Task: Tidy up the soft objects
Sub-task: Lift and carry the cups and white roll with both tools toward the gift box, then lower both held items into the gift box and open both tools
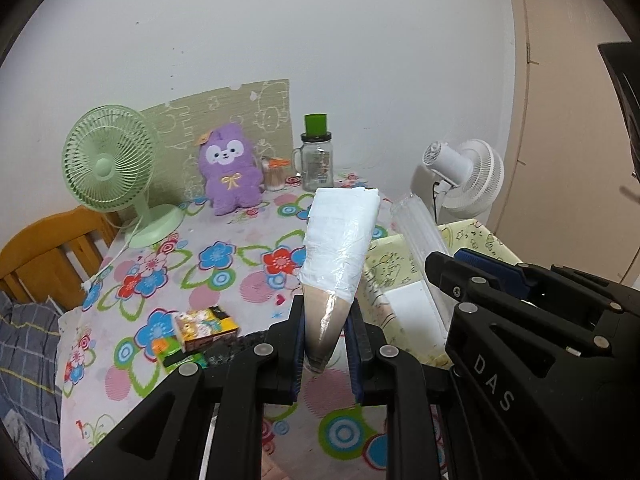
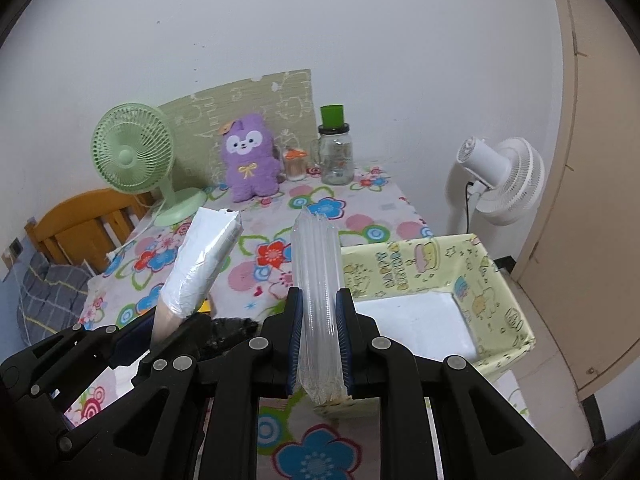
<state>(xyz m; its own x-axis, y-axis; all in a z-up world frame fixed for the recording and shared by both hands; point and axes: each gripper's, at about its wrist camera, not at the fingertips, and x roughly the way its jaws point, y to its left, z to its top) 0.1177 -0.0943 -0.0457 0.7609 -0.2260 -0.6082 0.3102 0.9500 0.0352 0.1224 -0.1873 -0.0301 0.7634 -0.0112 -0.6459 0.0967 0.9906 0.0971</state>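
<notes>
Both claws are loaded: the left claw point(image 1: 325, 344) is clamped on one white wrapped bundle point(image 1: 340, 244), held upright over the counter point(image 1: 240, 264), and the right claw point(image 2: 318, 344) is pinched shut on one clear plastic pack point(image 2: 318, 276) just beside the yellow bin point(image 2: 492, 280). This looks like the carrying step; next, I judge, each piece wants lowering into that single bin and letting go. Farther back stand one purple plush point(image 2: 250, 158), one jar point(image 2: 337, 152) and two fans, green point(image 2: 132, 152) and white point(image 2: 508, 176).
</notes>
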